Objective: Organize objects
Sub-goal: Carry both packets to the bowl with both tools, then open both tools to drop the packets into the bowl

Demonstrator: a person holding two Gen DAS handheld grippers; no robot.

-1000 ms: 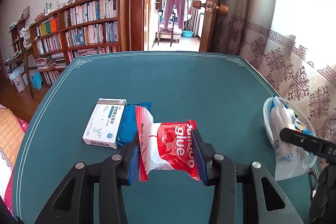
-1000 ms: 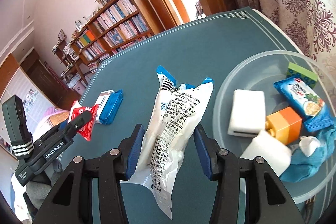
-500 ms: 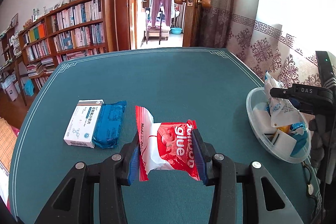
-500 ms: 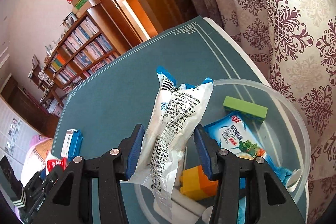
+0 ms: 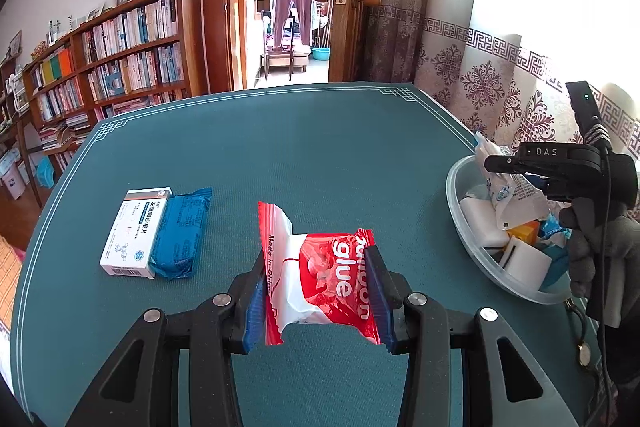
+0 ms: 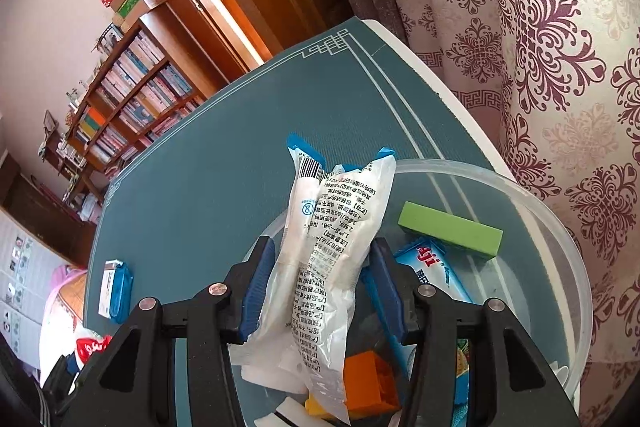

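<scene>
My left gripper point(image 5: 318, 277) is shut on a red and white "glue" packet point(image 5: 320, 279), held above the teal table point(image 5: 320, 147). My right gripper point(image 6: 322, 269) is shut on a long white packet with blue ends point(image 6: 332, 259) and holds it over the clear plastic bowl point(image 6: 560, 227). In the left wrist view the bowl point(image 5: 456, 203) sits at the table's right edge with the right gripper point(image 5: 520, 163) above it. The bowl holds a green block point(image 6: 450, 229), a blue snack pack point(image 6: 436, 271), an orange block point(image 6: 370, 383) and white pieces.
A white medicine box point(image 5: 136, 231) and a blue packet point(image 5: 182, 231) lie side by side on the table's left part. Patterned curtains point(image 6: 540, 47) hang just beyond the table's right edge. Bookshelves point(image 5: 120, 67) and an open doorway stand behind the table.
My right gripper has carried the white packet from beside the bowl to over it. My left gripper, still holding the glue packet, has moved right, away from the box and blue packet.
</scene>
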